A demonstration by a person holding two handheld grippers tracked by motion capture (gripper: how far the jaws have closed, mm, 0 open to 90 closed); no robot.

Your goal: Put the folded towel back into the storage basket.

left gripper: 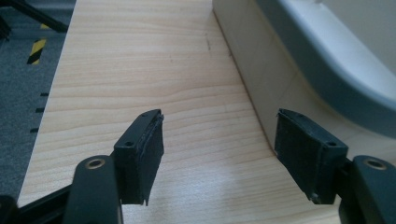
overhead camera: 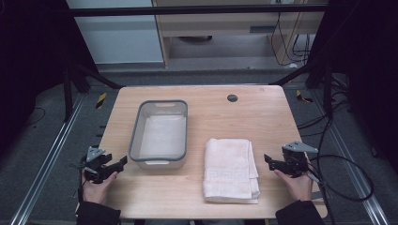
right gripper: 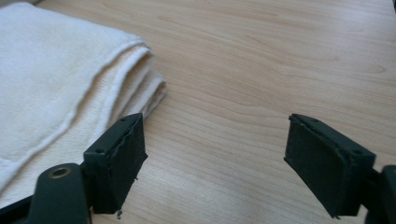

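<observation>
Folded towel (overhead camera: 231, 169) is seen just left of the right gripper (overhead camera: 269, 161), untouched; jaws spread, empty. Basin (overhead camera: 135, 136) is seen just right of the left gripper (overhead camera: 123, 162); jaws likewise spread, empty.

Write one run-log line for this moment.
left tongs: open, beside basin | right tongs: open, beside towel | nothing held

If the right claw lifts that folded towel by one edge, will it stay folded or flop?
The towel is soft cloth in loose layers, so it will probably sag and unfold. It looks light and grippy, unlikely to slip. The right claw stands open beside it, not touching.
</observation>
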